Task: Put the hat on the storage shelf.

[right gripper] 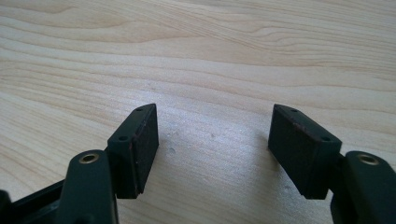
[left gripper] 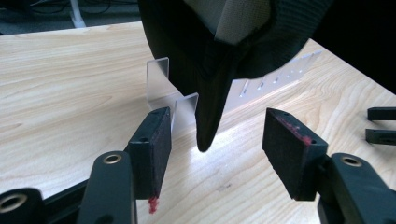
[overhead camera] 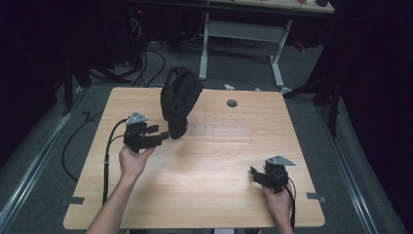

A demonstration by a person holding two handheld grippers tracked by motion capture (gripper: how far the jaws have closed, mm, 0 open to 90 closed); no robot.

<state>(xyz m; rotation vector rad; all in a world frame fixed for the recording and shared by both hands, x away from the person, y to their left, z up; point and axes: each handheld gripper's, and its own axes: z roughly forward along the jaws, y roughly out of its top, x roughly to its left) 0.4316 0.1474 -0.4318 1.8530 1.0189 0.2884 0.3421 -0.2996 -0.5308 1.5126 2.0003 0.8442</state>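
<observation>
Near right, the right gripper (overhead camera: 258, 176) idles low over bare surface (overhead camera: 214, 165), jaws spread, out of the way. Farther left, the left gripper (left gripper: 215, 140) lines its spread jaws around the black cap's (overhead camera: 179, 100) hanging tip, the cap perched on a clear stand (left gripper: 161, 84) for easy reach.

Both forearms are showing bare, no sleeves. Each hand is gripping a black tool: the left gripper (overhead camera: 163, 135) and right gripper (overhead camera: 253, 171) are each wearing a grey three-cornered plate and trailing a black cable. Brass-ringed screw holes are glinting on the arms, and red smears are marking the left gripper's dark pads (left gripper: 292, 149).
</observation>
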